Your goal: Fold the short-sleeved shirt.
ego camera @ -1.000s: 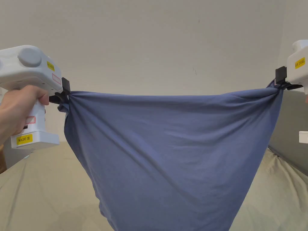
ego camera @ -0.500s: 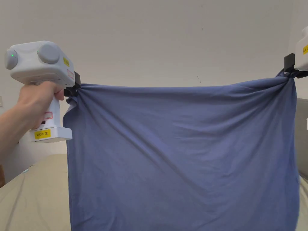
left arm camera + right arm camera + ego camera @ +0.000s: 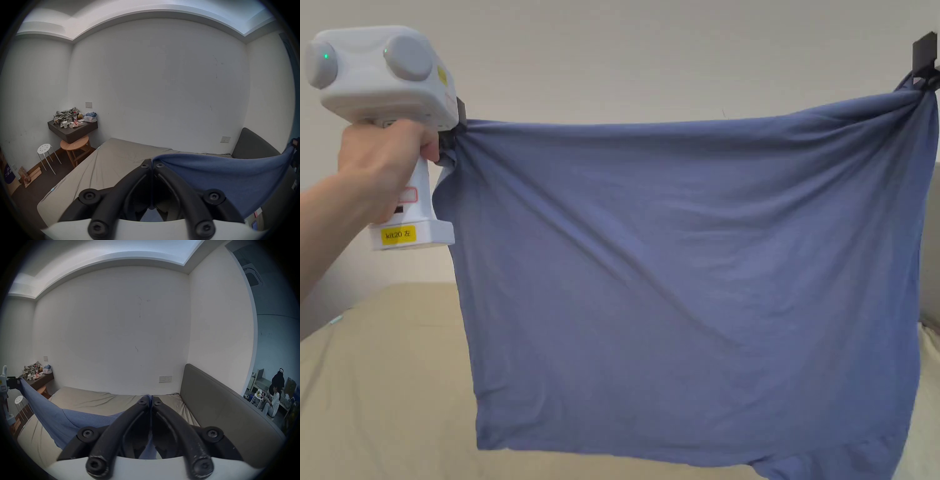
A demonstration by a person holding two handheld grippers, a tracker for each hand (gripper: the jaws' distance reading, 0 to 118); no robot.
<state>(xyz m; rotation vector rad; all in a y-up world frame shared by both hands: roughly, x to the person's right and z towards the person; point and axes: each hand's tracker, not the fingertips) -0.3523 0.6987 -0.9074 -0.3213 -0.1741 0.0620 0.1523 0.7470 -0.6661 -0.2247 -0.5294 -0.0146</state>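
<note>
Since the earlier frame both tools had risen, and the shirt's lower hem, then cut off below the head view, now hung clear above the bed.

Nearest, the person's hand (image 3: 384, 165) gripped the left tool (image 3: 452, 134), whose jaws were clenched on one upper corner of the blue shirt (image 3: 687, 281); in the left gripper view the cloth ran straight out from between the closed tips. The right tool (image 3: 150, 398) was likewise clamped on the opposite corner, fabric pinched between its jaws. Between them the shirt hung stretched in the air, its top edge sagging a little, diagonal creases running down to the hem.

Beyond lay the bed (image 3: 375, 375) with its beige sheet, and farther off the headboard (image 3: 219, 402).

The likely trouble: each grip held a bunched corner, so a sharp pull apart could drag cloth from the jaws. Lowered unevenly, the hem would probably crumple or fold under itself on the soft sheet.
</note>
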